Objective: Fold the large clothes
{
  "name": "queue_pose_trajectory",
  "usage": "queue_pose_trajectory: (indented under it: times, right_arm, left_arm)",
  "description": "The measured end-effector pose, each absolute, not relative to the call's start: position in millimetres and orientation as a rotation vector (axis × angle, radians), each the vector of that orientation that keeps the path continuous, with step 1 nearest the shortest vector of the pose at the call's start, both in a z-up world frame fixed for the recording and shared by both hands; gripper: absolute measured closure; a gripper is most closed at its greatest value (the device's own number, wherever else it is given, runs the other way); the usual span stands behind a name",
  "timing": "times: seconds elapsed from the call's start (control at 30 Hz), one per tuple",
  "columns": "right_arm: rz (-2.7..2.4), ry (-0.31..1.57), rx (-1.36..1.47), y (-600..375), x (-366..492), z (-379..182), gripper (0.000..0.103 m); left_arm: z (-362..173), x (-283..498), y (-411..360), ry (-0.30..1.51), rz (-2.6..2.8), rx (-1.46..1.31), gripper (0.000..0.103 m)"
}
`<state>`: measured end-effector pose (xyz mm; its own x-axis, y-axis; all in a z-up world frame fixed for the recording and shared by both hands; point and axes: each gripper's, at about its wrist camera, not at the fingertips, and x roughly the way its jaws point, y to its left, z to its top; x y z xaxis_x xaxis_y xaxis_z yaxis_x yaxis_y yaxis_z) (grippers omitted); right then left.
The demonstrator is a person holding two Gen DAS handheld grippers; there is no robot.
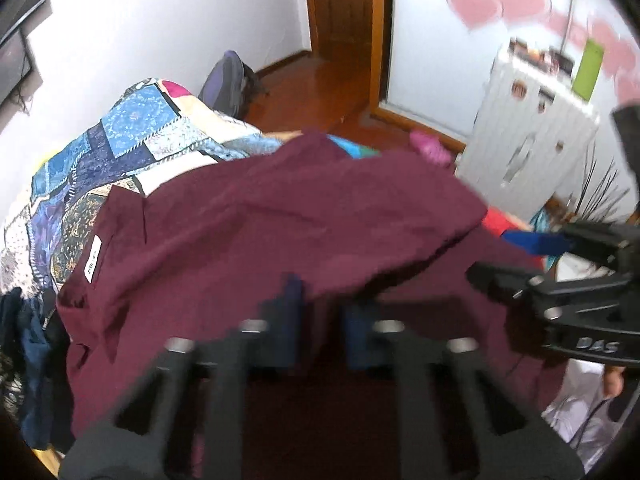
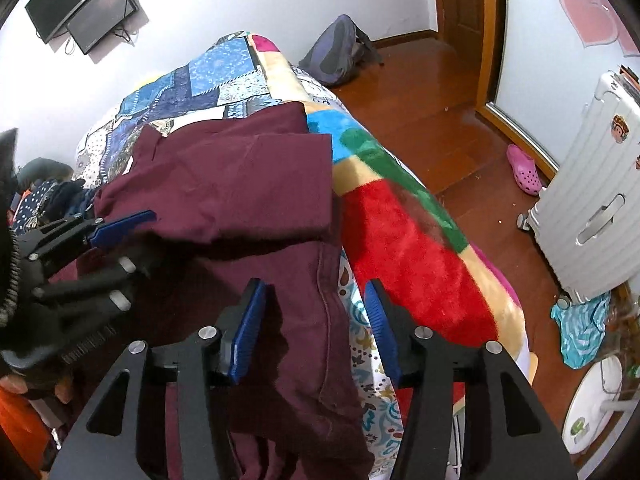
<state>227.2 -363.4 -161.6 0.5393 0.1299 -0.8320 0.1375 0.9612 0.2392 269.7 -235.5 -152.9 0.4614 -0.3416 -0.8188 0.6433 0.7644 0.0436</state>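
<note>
A large maroon garment [image 2: 240,184] lies across the near end of a bed, on a blue patchwork quilt [image 2: 192,80] and partly over a fleece blanket [image 2: 404,216] of red, green, blue and cream blocks. Its upper layer is doubled back over the lower one, the fold running crosswise; a white label [image 1: 93,264] shows near the garment's left edge.

Left gripper [image 2: 120,236]: reaches in from the left at the folded edge of the garment. One blue pad lies against the top of the cloth; the lower finger is lost in the fabric's shadow. In its own blurred view the blue pads stand apart, yet the jaws count as pressed together; whether cloth is pinched between them cannot be told.

Right gripper [image 2: 316,328]: points steeply down over the garment's hem at the side of the bed. Its blue ribbed pads [image 2: 248,332] are spread, cloth lying below the gap, neither pad pressing on it.

Surroundings: a wooden floor [image 2: 424,92], a grey backpack [image 2: 336,52] against the wall, a pink clog [image 2: 524,172], a white suitcase [image 2: 592,200], and a dark screen [image 2: 92,12] mounted on the wall.
</note>
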Motion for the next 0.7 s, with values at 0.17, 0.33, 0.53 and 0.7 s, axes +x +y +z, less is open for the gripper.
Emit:
queue_pose_trajectory:
  times: [0.17,0.33,0.53,0.7]
  right_arm:
    - [0.005,1.003,0.266,-359,229,-159,0.055]
    - [0.014,0.986,0.211,-350,233,-151,0.055]
    - [0.028,0.935,0.174,-338,237,-135,0.055]
    - [0.064,0.900,0.187,-328,239,-126,0.055]
  left_arm:
    - [-119,279,-194,0.824,-0.538,0.243,0.100]
    - [-79,280,-133,0.713,-0.402,0.143,0.101]
    - [-51,262,-43,0.638,-0.237,-0.012,0.102]
    - [-61,239,24,0.666,-0.091,-0.100,0.102]
